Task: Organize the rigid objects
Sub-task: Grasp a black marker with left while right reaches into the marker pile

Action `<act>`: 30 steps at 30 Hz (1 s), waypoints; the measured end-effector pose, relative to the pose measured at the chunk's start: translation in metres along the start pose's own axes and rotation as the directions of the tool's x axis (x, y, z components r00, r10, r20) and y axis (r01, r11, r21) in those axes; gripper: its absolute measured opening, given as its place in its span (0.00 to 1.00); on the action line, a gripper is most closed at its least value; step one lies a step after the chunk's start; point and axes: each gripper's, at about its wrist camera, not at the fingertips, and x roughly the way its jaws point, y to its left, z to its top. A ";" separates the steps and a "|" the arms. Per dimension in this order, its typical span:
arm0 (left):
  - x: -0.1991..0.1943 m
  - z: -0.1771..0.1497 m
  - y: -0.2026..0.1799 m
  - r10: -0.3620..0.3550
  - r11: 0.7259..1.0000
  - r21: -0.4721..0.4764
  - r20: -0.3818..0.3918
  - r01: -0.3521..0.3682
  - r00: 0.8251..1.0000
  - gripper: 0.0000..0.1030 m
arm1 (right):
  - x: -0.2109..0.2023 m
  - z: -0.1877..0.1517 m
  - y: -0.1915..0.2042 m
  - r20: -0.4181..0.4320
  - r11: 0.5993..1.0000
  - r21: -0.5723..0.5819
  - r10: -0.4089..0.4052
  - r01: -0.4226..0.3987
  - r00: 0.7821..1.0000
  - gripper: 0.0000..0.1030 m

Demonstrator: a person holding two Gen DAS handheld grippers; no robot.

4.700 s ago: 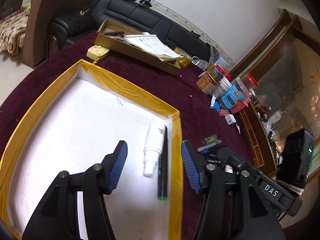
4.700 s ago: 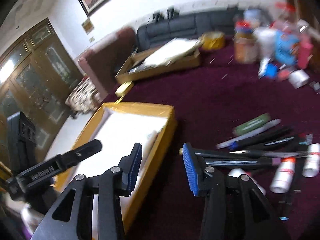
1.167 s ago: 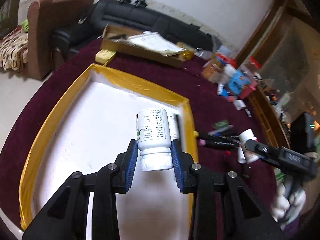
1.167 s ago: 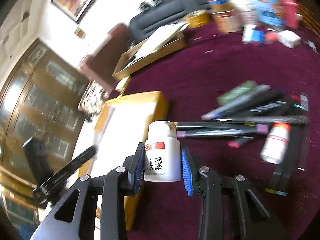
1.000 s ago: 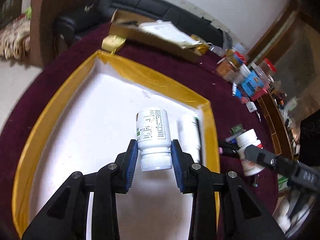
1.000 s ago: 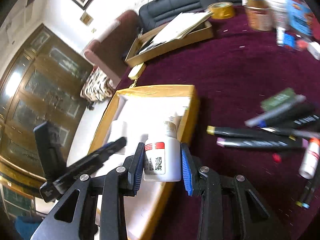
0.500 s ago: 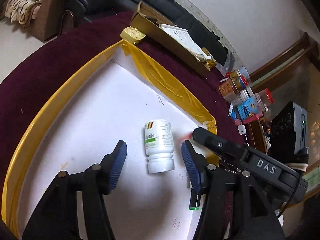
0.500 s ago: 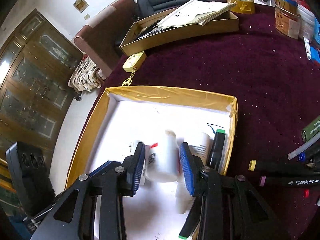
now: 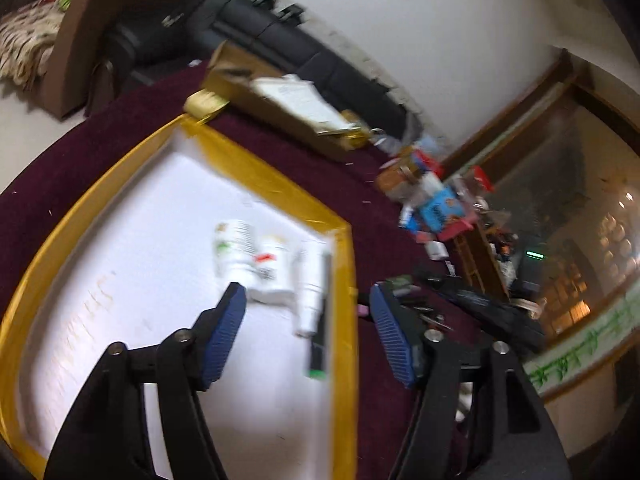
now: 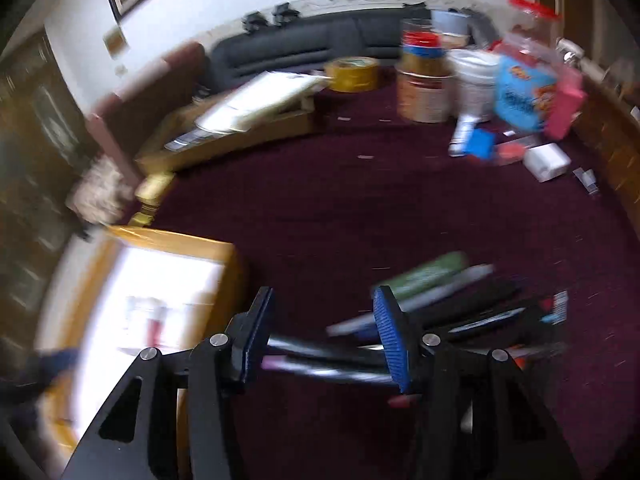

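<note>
Bottles are seen lying side by side in the yellow tray, while both tongs, left and right, have just been opened and nothing is gripped.

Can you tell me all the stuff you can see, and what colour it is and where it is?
tray: one, yellow rim, white floor, on the dark red tablecloth
pill bottles: two, white, lying side by side in the tray
slim bottle: one, white, in the tray beside them
marker: one, black with green end, along the tray's right rim
pens and markers: a blurred pile, mostly black, on the cloth right of the tray
cardboard box: one, brown, papers inside, behind the tray
tape roll: one, yellow-brown, far side
jars and packets: a blurred cluster, far right
sofa: one, black, by the wall
left gripper: black with blue pads, open, empty, over the tray
right gripper: the same, open, empty, over the pens
</note>
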 end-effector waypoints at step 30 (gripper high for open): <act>0.065 -0.115 -0.143 0.109 0.923 0.383 -0.210 -0.021 0.972 0.66 | -0.087 -0.109 -0.174 0.078 0.985 0.098 0.134 -0.141 0.988 0.45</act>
